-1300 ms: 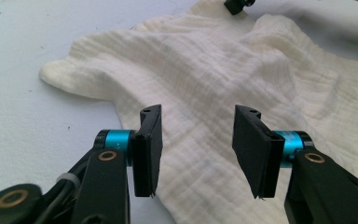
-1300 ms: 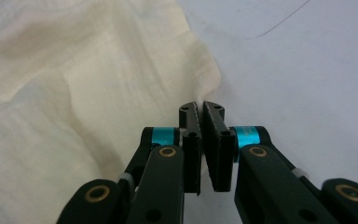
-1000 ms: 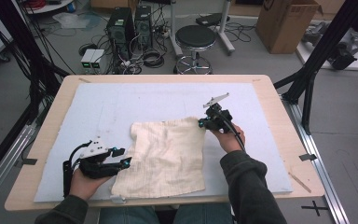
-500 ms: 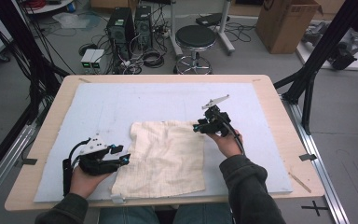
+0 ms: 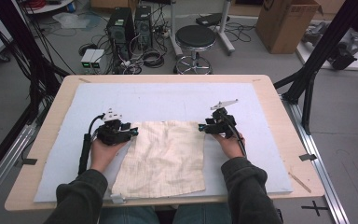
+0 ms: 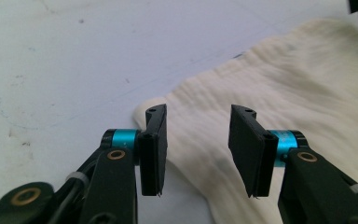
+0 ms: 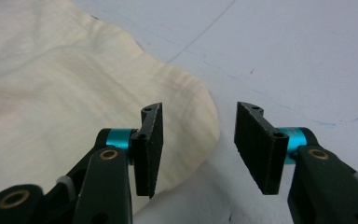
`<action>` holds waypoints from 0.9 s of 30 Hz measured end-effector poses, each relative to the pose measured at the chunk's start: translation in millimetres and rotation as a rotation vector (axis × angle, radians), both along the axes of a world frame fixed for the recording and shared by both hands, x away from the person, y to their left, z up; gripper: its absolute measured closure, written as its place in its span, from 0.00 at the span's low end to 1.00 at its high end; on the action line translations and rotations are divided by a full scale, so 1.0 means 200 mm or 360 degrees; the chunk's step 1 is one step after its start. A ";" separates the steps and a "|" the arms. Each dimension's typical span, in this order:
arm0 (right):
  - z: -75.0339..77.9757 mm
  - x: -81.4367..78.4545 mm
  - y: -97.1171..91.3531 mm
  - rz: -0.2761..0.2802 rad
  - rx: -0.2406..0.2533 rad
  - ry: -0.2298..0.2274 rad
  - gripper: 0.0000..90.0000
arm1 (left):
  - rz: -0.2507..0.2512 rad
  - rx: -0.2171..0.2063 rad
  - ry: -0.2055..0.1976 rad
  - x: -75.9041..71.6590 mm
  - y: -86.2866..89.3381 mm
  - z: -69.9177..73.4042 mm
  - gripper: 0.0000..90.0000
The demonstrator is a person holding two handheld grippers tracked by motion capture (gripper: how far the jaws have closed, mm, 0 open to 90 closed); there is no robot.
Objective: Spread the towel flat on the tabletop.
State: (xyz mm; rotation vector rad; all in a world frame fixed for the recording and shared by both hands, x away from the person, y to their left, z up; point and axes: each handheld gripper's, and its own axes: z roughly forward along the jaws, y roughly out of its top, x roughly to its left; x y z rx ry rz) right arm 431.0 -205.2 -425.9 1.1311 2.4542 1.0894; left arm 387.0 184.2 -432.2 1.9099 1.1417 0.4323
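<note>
**Inspector A:** Where is the work item?

**Inspector B:** A cream cloth (image 5: 165, 156) lies flat on the pale blue mat (image 5: 168, 100) that covers most of the wooden table (image 5: 279, 116). It sits in the near half of the mat, between the two hands, and its near edge reaches almost to the mat's near edge.

**Inspector A:** Orientation?

**Inspector B:** Roughly rectangular. The long axis runs from the person outward, leaning slightly right at the far end, and the near left corner splays outward. The far edge runs almost straight across between the grippers.

**Inspector A:** Jaws, left side?

**Inspector B:** The left gripper (image 5: 134, 133) is at the far left corner of the cloth. In the left gripper view (image 6: 198, 149) the jaws stand apart and have just been closing a little; the cloth corner lies flat beneath the gap, with neither pad pressing on it.

**Inspector A:** Right side?

**Inspector B:** The right gripper (image 5: 201, 127) is at the far right corner. In the right gripper view (image 7: 198, 149) the jaws have just been opening and stand apart; the rounded corner lies under the left jaw, unpinched.

**Inspector A:** Room to move?

**Inspector B:** Bare mat lies beyond the far edge and along both sides. Near the person, little margin remains before the table edge.
</note>
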 end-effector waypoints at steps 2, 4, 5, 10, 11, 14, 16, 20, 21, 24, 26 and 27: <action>-0.03 0.02 0.02 -0.0002 -0.0028 0.0010 0.58 | 0.0051 0.0062 0.0082 0.05 -0.01 -0.04 0.59; -0.05 0.03 0.03 0.0003 -0.0070 0.0016 0.63 | 0.0076 0.0093 0.0075 0.06 -0.01 -0.06 0.60; -0.06 0.03 0.04 0.0007 -0.0089 0.0001 0.66 | 0.0086 0.0118 0.0064 0.06 -0.01 -0.06 0.65; -0.06 0.05 0.05 0.0094 -0.0069 -0.0027 0.93 | 0.0056 0.0167 0.0016 0.07 -0.02 -0.06 0.95; -0.06 0.05 0.06 0.0091 -0.0087 -0.0037 0.94 | 0.0048 0.0191 0.0009 0.07 -0.03 -0.05 0.96; -0.05 0.06 0.05 0.0070 -0.0114 -0.0047 0.95 | 0.0057 0.0207 -0.0007 0.10 -0.04 -0.04 0.97; -0.03 0.08 0.04 0.0045 -0.0118 -0.0057 0.95 | 0.0064 0.0202 -0.0012 0.12 -0.04 -0.02 0.97; 0.01 0.12 0.04 0.0011 -0.0110 -0.0080 0.95 | 0.0100 0.0176 -0.0017 0.16 -0.01 0.01 0.97; 0.01 0.14 0.04 0.0007 -0.0113 -0.0088 0.95 | 0.0112 0.0184 -0.0025 0.17 -0.01 0.01 0.97; 0.02 0.18 0.05 -0.0011 -0.0118 -0.0078 0.94 | 0.0150 0.0157 -0.0037 0.18 -0.01 0.00 0.97; 0.01 0.19 0.07 -0.0014 -0.0115 -0.0105 0.94 | 0.0175 0.0157 -0.0026 0.20 0.00 -0.01 0.97; 0.00 0.20 0.07 -0.0030 -0.0115 -0.0096 0.94 | 0.0184 0.0157 -0.0006 0.21 0.01 -0.02 0.97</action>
